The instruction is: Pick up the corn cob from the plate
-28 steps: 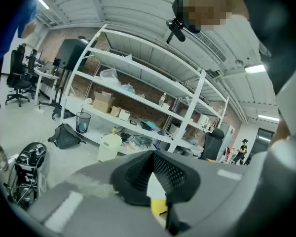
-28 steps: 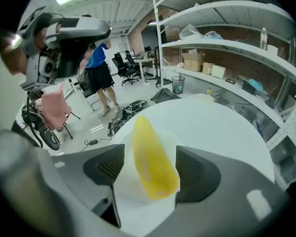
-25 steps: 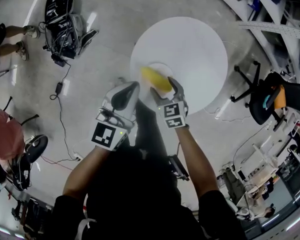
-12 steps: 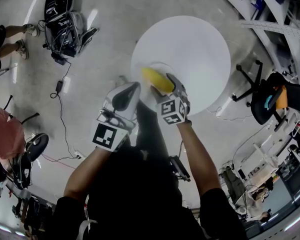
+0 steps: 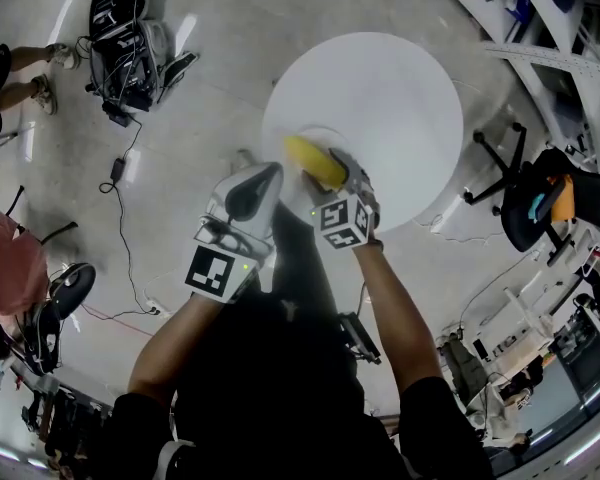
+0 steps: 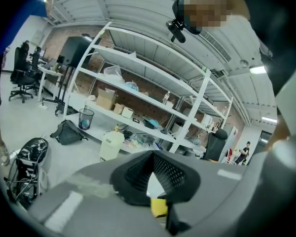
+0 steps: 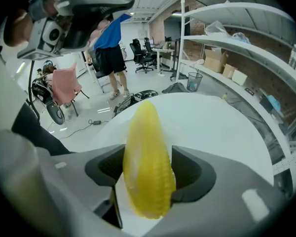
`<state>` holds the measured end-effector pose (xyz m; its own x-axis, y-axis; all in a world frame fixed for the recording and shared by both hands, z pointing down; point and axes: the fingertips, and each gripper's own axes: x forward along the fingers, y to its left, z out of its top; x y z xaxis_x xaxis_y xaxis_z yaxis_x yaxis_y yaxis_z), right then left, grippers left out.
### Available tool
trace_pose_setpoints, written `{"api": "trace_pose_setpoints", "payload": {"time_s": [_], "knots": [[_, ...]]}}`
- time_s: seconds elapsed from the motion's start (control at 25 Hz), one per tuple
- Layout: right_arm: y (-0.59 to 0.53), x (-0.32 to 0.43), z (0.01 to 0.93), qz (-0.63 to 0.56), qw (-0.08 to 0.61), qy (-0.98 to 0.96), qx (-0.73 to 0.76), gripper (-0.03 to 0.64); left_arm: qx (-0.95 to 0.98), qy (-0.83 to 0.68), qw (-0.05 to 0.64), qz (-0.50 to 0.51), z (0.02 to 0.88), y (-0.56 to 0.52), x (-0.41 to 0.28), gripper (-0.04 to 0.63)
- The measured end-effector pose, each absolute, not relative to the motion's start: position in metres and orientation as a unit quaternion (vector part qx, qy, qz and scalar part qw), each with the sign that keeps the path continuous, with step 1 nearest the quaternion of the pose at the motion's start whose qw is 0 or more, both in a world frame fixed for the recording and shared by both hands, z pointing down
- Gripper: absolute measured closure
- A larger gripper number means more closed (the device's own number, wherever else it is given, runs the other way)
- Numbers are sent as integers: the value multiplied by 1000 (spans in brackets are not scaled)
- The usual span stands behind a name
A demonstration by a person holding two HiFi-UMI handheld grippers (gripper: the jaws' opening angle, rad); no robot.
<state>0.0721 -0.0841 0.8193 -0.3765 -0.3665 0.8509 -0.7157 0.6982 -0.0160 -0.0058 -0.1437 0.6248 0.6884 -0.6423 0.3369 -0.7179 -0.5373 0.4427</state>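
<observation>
A yellow corn cob (image 5: 315, 160) lies on a pale plate (image 5: 302, 136) at the near edge of a round white table (image 5: 390, 98). My right gripper (image 5: 330, 175) reaches down over the cob's near end. In the right gripper view its jaws have just been closing, and both dark pads now touch the sides of the corn cob (image 7: 147, 162), which fills the right gripper (image 7: 147, 174). My left gripper (image 5: 265, 180) hangs just left of the plate, off the table, shut with nothing held. The left gripper (image 6: 155, 181) points out at the shelves.
A black office chair (image 5: 535, 203) stands right of the table. Bags of gear (image 5: 130, 38) and a cable (image 5: 120, 183) lie on the floor at upper left, near a person's legs (image 5: 15, 78). White shelving (image 5: 560, 28) runs along the right.
The right gripper has sunk slightly onto the cob and rolled, so its marker cube has turned. Its jaws have narrowed onto the corn. The left gripper has stayed put.
</observation>
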Motion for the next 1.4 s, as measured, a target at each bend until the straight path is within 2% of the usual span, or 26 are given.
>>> {"api": "trace_pose_setpoints", "payload": {"time_s": [0.56,1.4], "knots": [[-84,69,825,192,464,-806,313,348,871,-393,287,67,628,-144,-8,594],[-82,73,821,233,437,-790,362,354,870,-399,281,63,624,-135,-18,594]]}}
